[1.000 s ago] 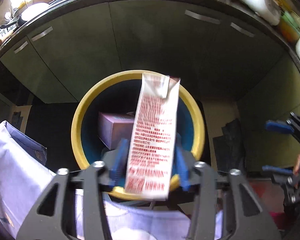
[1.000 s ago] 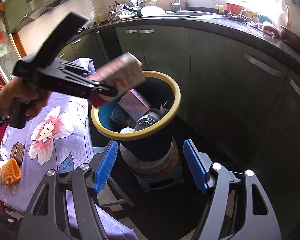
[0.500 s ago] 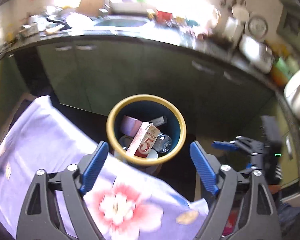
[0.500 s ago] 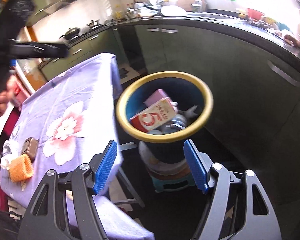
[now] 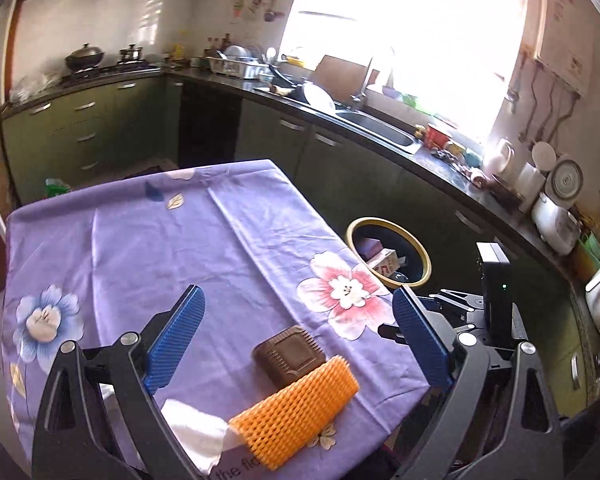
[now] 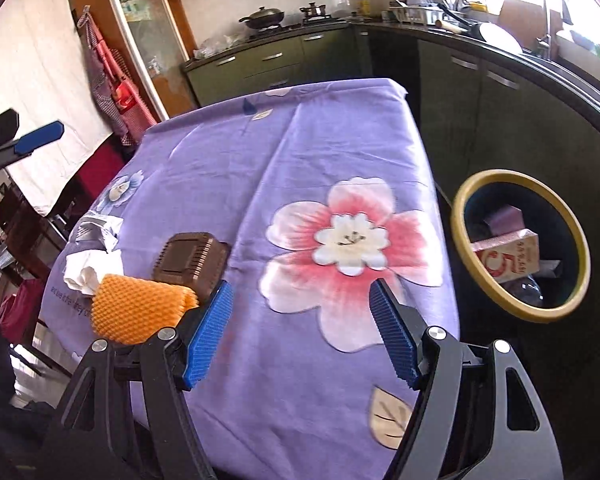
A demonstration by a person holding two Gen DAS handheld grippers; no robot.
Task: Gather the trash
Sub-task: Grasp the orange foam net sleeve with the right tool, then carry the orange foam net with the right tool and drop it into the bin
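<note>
One purple flowered tablecloth (image 6: pixel 300 152), on it one crumpled white tissue (image 6: pixel 88 268), one orange foam net (image 6: pixel 136 308), one brown tray (image 6: pixel 192 260), left gripper (image 5: pixel 296 338) opening wide, empty, right gripper (image 6: pixel 300 328) wide, empty, right of the cloth one yellow-rimmed bin (image 6: pixel 460 240) holding one red-and-white carton (image 6: pixel 508 260).

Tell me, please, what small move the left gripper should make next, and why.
Probably lower the left gripper onto the orange foam net and close on it. Its jaws are opening with nothing between them, and the net lies just ahead on the purple tablecloth, beside the brown tray and white tissue. The bin already holds the carton.
</note>
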